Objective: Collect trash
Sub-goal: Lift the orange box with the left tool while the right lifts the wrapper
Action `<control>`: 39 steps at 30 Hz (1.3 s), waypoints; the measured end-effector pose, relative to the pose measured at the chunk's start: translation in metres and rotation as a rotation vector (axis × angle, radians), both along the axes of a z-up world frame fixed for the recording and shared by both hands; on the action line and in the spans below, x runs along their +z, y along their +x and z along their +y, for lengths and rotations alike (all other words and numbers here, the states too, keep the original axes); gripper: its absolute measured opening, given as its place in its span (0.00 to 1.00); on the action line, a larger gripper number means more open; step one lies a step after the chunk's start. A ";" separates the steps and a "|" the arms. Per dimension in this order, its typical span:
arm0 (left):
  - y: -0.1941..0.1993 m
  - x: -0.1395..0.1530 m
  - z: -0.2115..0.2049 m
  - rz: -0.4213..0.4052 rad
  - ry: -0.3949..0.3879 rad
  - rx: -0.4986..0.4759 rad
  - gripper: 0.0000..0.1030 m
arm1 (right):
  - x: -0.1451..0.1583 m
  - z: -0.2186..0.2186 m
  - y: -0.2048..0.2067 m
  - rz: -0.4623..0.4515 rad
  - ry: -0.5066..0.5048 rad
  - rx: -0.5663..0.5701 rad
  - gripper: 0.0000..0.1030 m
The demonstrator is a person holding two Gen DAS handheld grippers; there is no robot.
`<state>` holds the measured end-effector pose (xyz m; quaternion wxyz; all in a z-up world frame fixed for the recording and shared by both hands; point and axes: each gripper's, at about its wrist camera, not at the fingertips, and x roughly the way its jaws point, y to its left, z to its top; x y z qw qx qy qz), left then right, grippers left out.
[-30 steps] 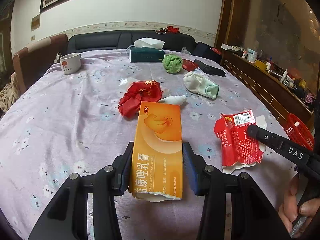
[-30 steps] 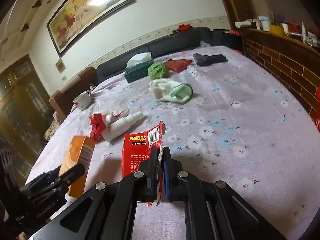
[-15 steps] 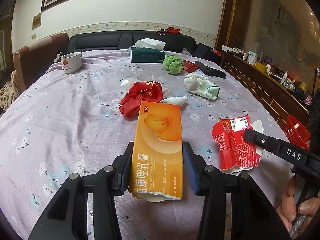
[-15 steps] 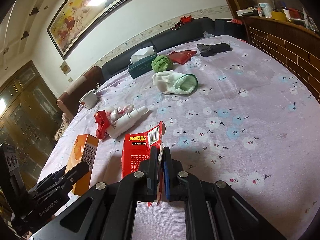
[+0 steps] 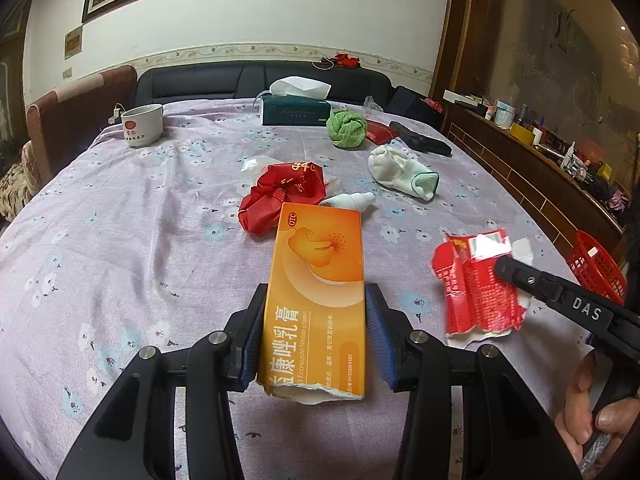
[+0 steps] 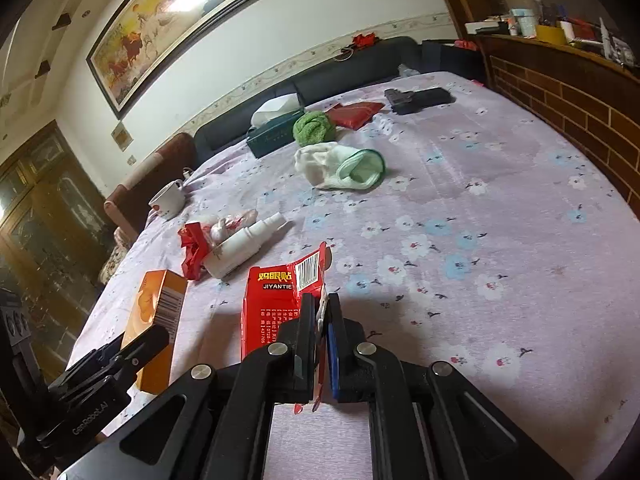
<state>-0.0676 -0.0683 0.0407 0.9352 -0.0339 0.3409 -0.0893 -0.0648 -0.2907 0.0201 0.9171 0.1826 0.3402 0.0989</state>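
My left gripper (image 5: 316, 336) is shut on an orange medicine carton (image 5: 318, 292), held above the flowered tablecloth; the carton also shows in the right wrist view (image 6: 158, 320). My right gripper (image 6: 318, 320) is shut on a torn red wrapper (image 6: 276, 300), lifted off the cloth; the wrapper also shows in the left wrist view (image 5: 476, 288). A crumpled red bag (image 5: 280, 196) and a white spray bottle (image 5: 348, 201) lie on the table beyond the carton.
A white sock (image 5: 400, 172), a green cloth ball (image 5: 346, 128), a tissue box (image 5: 296, 108), a mug (image 5: 142, 125), a red pouch (image 6: 354, 114) and a black case (image 6: 418, 99) lie further back. A red basket (image 5: 596, 264) stands off the table's right edge.
Both grippers have risen slightly with their loads and both views have tilted. The red wrapper has moved a little higher off the cloth. Both grips are unchanged.
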 end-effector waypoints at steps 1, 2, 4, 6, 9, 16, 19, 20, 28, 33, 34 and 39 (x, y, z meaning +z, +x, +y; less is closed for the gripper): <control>0.000 0.000 0.000 -0.001 0.000 0.000 0.44 | 0.002 0.001 -0.002 -0.010 -0.022 -0.007 0.05; 0.000 0.000 0.000 -0.001 -0.001 0.000 0.44 | 0.007 0.005 -0.006 -0.028 -0.065 -0.020 0.05; 0.000 0.000 0.000 -0.001 -0.001 0.000 0.44 | 0.014 0.011 -0.013 -0.067 -0.149 -0.047 0.05; -0.001 0.000 0.000 -0.002 0.001 0.001 0.44 | 0.023 0.018 -0.021 -0.104 -0.222 -0.062 0.05; 0.000 0.000 0.001 -0.003 -0.002 0.002 0.44 | 0.031 0.024 -0.028 -0.126 -0.278 -0.071 0.05; -0.001 0.000 0.000 -0.004 -0.001 0.005 0.44 | 0.030 0.035 -0.039 -0.137 -0.361 -0.070 0.05; -0.001 0.000 0.000 -0.003 0.002 0.011 0.44 | 0.030 0.036 -0.041 -0.137 -0.362 -0.069 0.05; -0.001 0.000 0.001 -0.004 0.001 0.011 0.44 | 0.029 0.036 -0.042 -0.136 -0.362 -0.066 0.05; -0.009 0.005 0.009 -0.045 -0.050 0.014 0.44 | 0.037 0.035 -0.051 -0.136 -0.373 -0.077 0.05; -0.018 0.005 0.012 -0.036 -0.073 0.008 0.44 | 0.045 0.034 -0.060 -0.146 -0.410 -0.098 0.05; -0.020 0.007 0.012 -0.038 -0.075 0.007 0.44 | 0.046 0.034 -0.063 -0.150 -0.416 -0.100 0.05; -0.035 0.020 0.012 -0.064 -0.076 0.003 0.44 | 0.052 0.030 -0.073 -0.151 -0.419 -0.112 0.05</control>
